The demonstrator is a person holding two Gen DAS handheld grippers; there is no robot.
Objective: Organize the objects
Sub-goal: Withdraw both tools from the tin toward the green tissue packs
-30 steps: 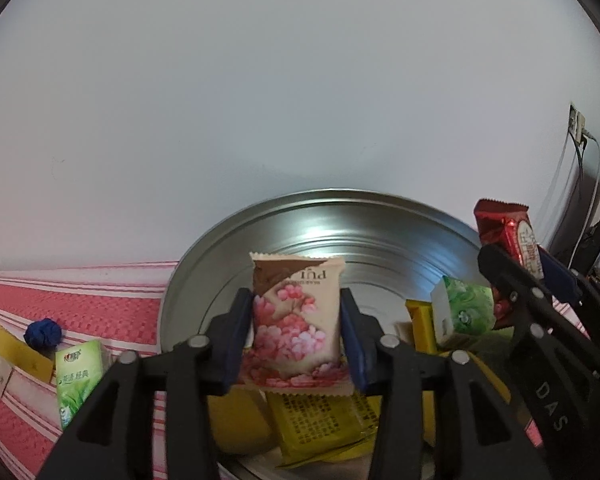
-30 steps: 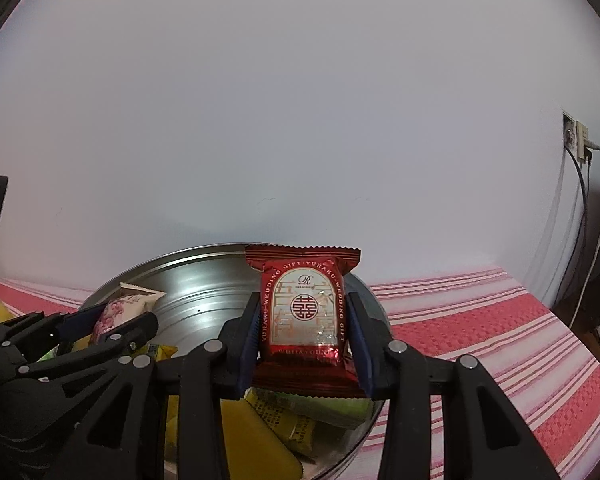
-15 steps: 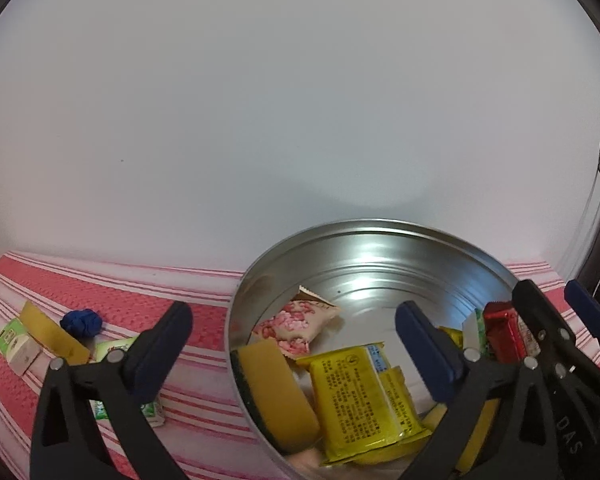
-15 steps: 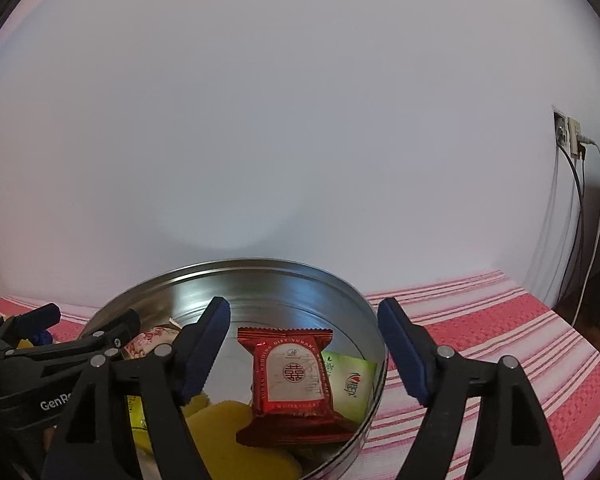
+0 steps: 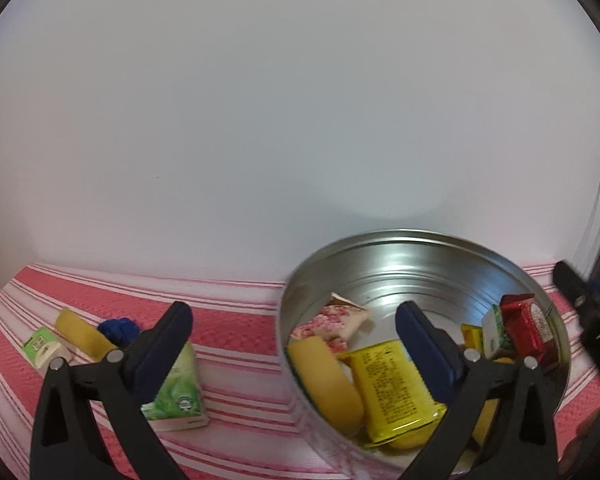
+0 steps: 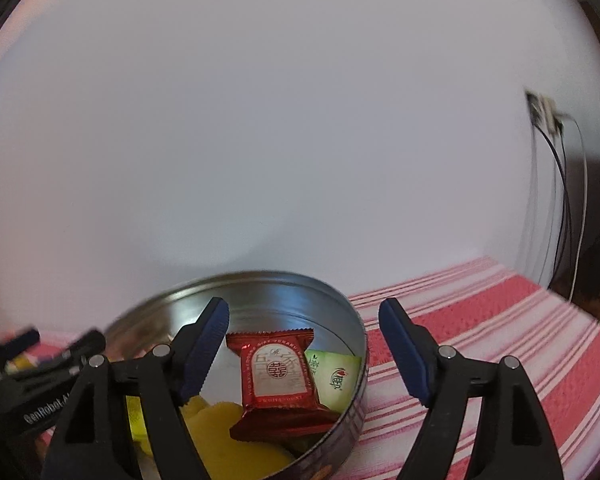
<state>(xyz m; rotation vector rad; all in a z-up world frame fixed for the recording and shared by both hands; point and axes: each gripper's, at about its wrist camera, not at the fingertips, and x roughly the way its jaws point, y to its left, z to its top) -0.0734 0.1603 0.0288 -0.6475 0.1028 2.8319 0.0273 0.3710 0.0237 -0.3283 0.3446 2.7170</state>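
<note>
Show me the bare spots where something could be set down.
Free: the tin's far floor behind the pink packet, and the striped cloth right of the tin. Crowded: the tin's near half and the cloth around the green carton.

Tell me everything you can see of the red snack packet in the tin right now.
The red snack packet is a glossy foil pillow pack with crimped, zigzag ends, gold lettering round a pale arched panel and a red double-happiness symbol. It looks sealed and puffy. It sits propped fairly upright inside the round metal tin, near its right wall, its base on a yellow item and a green packet against its right side. The right gripper stands open before it, not touching.
</note>
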